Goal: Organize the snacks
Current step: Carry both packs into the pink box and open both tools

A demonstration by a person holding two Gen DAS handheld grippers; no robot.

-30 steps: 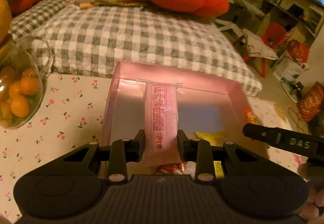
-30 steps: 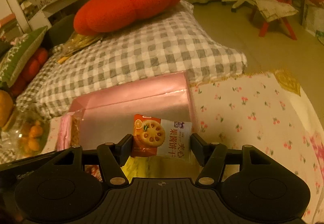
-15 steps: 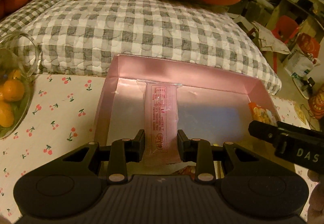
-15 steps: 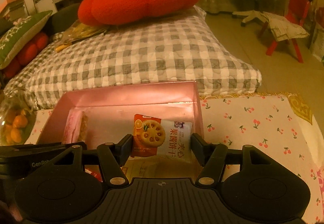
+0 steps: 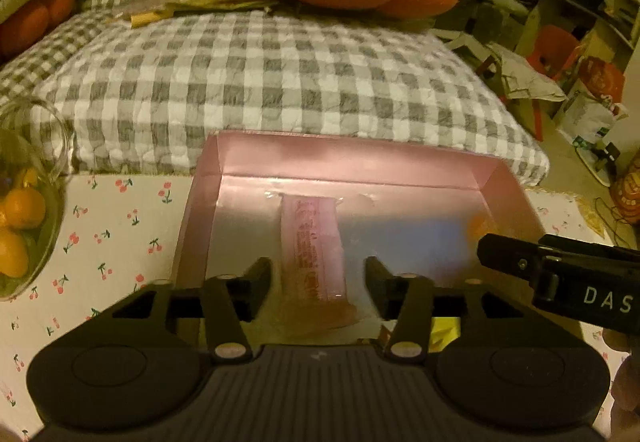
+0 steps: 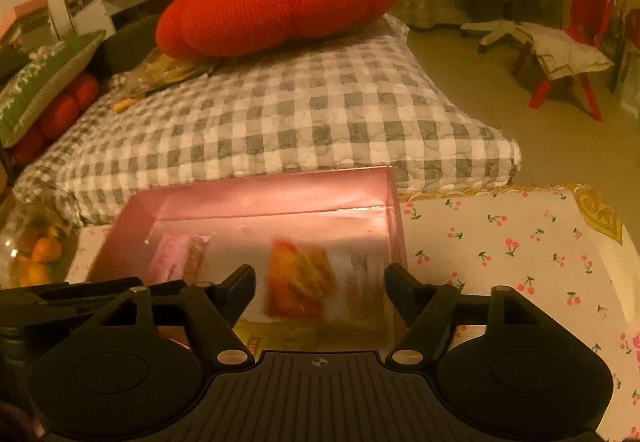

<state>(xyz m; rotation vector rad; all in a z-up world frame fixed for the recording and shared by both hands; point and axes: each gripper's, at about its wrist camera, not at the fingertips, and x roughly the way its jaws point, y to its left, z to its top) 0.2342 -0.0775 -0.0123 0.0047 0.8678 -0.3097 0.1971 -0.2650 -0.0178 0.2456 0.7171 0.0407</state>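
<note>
Both tools are letting their snacks go into the shallow pink cardboard box (image 5: 352, 166) that sits on the cherry-print worktop (image 5: 120, 226), against its far edge by the grey-and-white checked cushion (image 5: 256, 82).

The left tool (image 5: 318, 282) has just been opening; its jaws now stand clear on both sides of the long pink-wrapped snack bar (image 5: 316, 254), which is blurred and seems to be dropping lengthwise toward the left half of the box floor.

The right tool (image 6: 320, 290) has also just been opening, wide, and the orange-and-white biscuit packet (image 6: 320, 282) hangs blurred between its jaws, untouched by either, over the box's right half.

To do this well, keep both tools still over the box until each packet has settled flat, then lift straight back so a fingertip does not catch a wrapper edge. The bar should lie parallel to the left wall and the biscuit packet beside the right wall, leaving the middle free. A yellow packet (image 6: 276, 338) near the box's front edge looks like the next candidate.
</note>
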